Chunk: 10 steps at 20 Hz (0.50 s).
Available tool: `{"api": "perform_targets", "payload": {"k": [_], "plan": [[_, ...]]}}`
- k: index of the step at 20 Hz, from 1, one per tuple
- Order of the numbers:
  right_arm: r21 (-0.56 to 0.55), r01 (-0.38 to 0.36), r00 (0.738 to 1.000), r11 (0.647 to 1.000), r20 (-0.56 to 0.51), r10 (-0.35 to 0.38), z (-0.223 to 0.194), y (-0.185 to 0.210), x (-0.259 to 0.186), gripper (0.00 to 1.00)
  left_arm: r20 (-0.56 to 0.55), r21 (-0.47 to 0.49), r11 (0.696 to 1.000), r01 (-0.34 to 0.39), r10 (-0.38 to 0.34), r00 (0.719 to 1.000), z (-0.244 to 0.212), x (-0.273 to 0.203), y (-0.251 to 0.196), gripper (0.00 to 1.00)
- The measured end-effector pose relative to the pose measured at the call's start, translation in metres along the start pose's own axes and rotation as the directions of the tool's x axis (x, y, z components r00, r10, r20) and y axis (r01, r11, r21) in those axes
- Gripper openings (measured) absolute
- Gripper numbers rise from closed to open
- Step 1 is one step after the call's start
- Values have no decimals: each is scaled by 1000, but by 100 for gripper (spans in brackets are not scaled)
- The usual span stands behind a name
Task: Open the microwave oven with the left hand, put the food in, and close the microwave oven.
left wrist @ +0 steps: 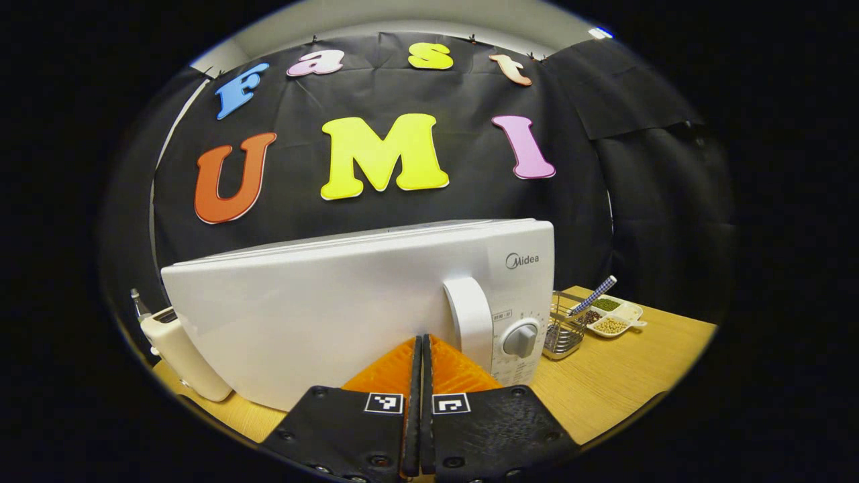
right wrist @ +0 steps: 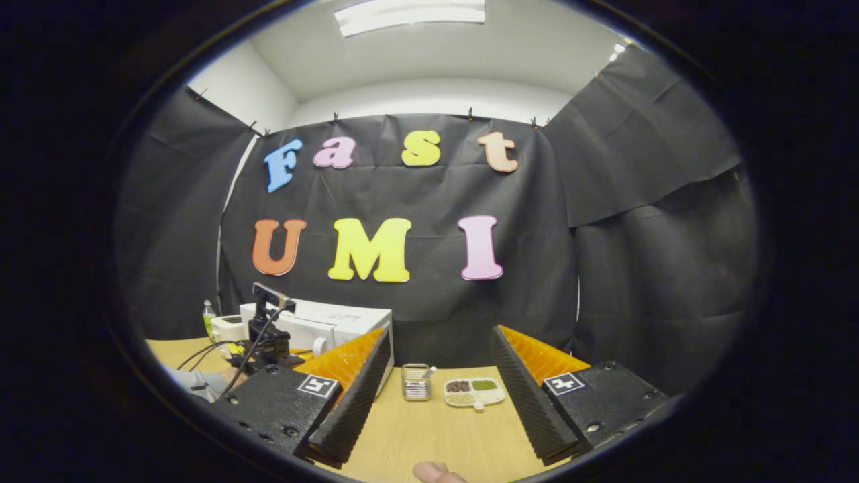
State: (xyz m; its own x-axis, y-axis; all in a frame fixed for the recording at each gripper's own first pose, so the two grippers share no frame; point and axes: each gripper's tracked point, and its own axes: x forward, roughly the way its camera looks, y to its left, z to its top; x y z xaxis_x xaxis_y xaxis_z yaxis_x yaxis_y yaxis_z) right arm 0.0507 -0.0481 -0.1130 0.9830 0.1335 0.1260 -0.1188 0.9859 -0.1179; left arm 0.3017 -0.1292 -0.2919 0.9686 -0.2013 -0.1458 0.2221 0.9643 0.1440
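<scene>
Left tool [left wrist: 421, 349] with fingers pressed together, empty, aimed at the microwave oven [left wrist: 362, 308] just beside its door handle [left wrist: 470, 322]. Right tool [right wrist: 436, 376] held well back with fingers wide apart, holding nothing.

- Microwave oven: white, door shut, on the wooden worktop [left wrist: 624, 376] — largest item.
- Door handle: upright white bar left of the control knob [left wrist: 521, 339].
- Small wire basket [left wrist: 562, 329] and a divided dish of beans [left wrist: 614, 315] to the oven's right, apart from it.

Judgement: opening step not yet begun. To do it well, part the fingers first, hook behind the handle, pull along the door's swing — steadily, so the oven does not slide.
</scene>
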Motion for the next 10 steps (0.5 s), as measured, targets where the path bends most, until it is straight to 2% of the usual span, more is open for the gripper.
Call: {"api": "perform_targets", "payload": {"k": [3,4,10], "plan": [[-9,12,1000,1000,-5,-12,1,-1,-9,85,5,-24,1000,-9,9,1000,-4,13,4,1],[-11,13,1000,1000,-6,-14,2,0,-12,85,38,-41,999,-9,10,999,2,6,3,0],[-10,20,1000,1000,-20,-20,4,7,-32,85,3,-32,999,-20,20,1000,-2,9,1,0]]}}
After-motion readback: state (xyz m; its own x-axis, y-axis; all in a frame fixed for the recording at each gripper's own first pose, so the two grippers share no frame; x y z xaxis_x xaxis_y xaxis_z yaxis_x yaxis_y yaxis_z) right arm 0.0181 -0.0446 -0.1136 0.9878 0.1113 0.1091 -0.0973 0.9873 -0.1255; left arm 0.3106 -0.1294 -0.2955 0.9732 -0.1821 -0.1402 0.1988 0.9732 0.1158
